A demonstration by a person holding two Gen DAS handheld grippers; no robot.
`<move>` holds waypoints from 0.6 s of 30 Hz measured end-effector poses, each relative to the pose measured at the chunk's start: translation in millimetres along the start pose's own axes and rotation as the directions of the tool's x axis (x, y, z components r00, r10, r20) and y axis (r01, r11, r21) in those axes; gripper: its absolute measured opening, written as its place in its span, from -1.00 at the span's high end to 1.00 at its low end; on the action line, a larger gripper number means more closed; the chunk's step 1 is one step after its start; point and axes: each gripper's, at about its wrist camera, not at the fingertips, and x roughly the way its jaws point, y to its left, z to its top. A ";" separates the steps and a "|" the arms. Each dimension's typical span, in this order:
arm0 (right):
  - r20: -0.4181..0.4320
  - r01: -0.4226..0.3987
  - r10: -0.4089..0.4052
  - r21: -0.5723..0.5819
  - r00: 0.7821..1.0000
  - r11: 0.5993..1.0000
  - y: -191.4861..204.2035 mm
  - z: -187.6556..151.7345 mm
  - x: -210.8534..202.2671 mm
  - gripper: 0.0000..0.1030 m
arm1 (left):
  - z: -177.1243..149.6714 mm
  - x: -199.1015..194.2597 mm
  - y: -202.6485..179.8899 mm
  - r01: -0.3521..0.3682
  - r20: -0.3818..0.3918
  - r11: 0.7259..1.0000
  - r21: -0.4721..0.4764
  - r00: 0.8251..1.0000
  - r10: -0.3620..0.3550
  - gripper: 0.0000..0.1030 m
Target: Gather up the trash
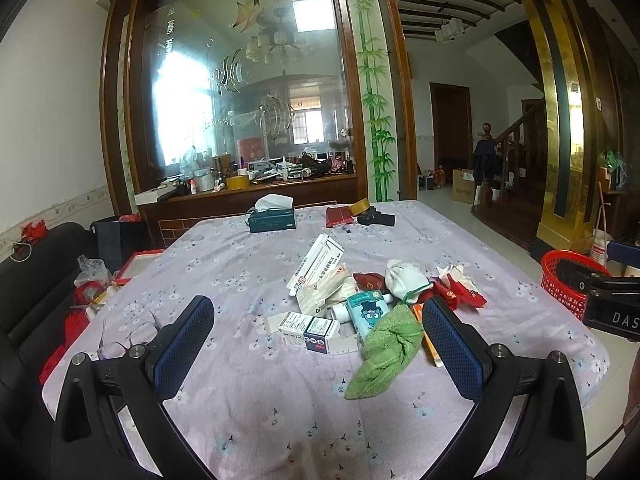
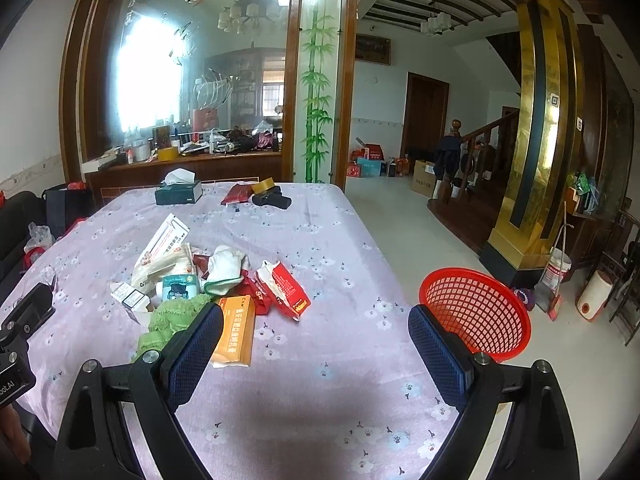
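A heap of trash lies mid-table on the lilac flowered cloth (image 1: 248,264): a white and blue medicine box (image 1: 310,330), a teal carton (image 1: 366,314), a green cloth (image 1: 386,350), a long white box (image 1: 316,262), a white sock (image 1: 404,278), red wrappers (image 1: 460,294). The right wrist view shows an orange box (image 2: 236,330) and a torn red box (image 2: 284,288). A red mesh basket (image 2: 476,310) sits at the table's right edge. My left gripper (image 1: 318,338) is open above the near side of the heap. My right gripper (image 2: 316,338) is open and empty over bare cloth (image 2: 328,240), left of the basket.
A tissue box (image 1: 272,218), a red pouch (image 1: 338,216), a tape roll (image 1: 360,206) and a black object (image 1: 376,218) lie at the far table edge. Glasses (image 1: 128,334) lie near left. A black sofa with bags stands left. Tiled floor and stairs are right.
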 end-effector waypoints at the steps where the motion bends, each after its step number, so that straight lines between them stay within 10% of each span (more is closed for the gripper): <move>1: 0.001 0.000 0.000 0.000 1.000 1.000 -0.2 -0.3 -0.4 -0.87 | -1.3 -0.7 0.0 -0.001 0.000 1.000 0.000 1.000 0.001 -1.00; 18: -0.117 -0.070 0.066 -0.027 0.991 0.997 -4.8 -10.0 58.5 -0.86 | -30.9 60.8 -0.8 0.123 -0.199 0.992 0.013 0.973 -0.118 -1.00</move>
